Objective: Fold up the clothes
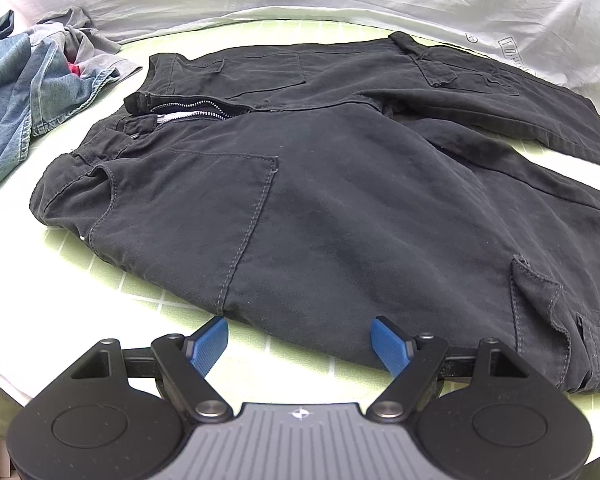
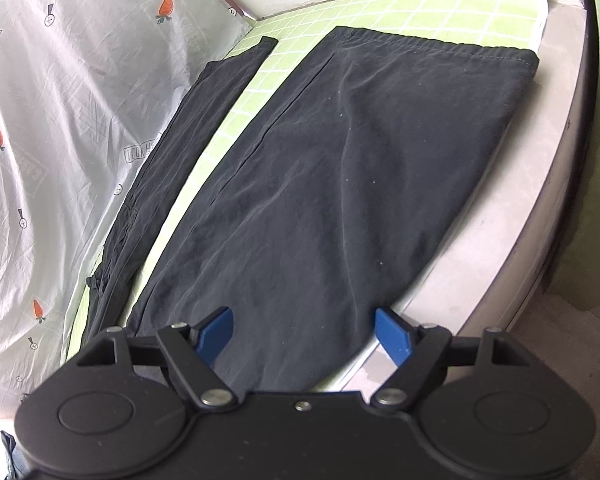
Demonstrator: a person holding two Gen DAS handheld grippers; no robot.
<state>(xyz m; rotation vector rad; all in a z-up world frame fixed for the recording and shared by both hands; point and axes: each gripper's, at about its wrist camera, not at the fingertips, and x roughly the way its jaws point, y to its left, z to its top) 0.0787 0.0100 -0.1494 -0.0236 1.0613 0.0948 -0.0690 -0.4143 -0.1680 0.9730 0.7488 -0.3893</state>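
Note:
A pair of black cargo trousers (image 1: 320, 200) lies spread flat on a green checked mat (image 1: 100, 268), waistband and open zip (image 1: 192, 110) to the left, both legs running right. My left gripper (image 1: 300, 330) hovers open at the near edge of the hip, blue fingers (image 1: 210, 344) empty. In the right wrist view the nearer trouser leg (image 2: 332, 184) stretches away to its hem, and the far leg (image 2: 180, 152) lies alongside with a strip of mat between. My right gripper (image 2: 304, 326) is open just above the near leg, holding nothing.
A heap of denim and grey clothes (image 1: 32, 80) sits left of the waistband. A white sheet with carrot prints (image 2: 60, 120) rises behind the mat. The mat's right edge (image 2: 540, 32) meets a pale rounded table rim (image 2: 540, 200), with floor beyond.

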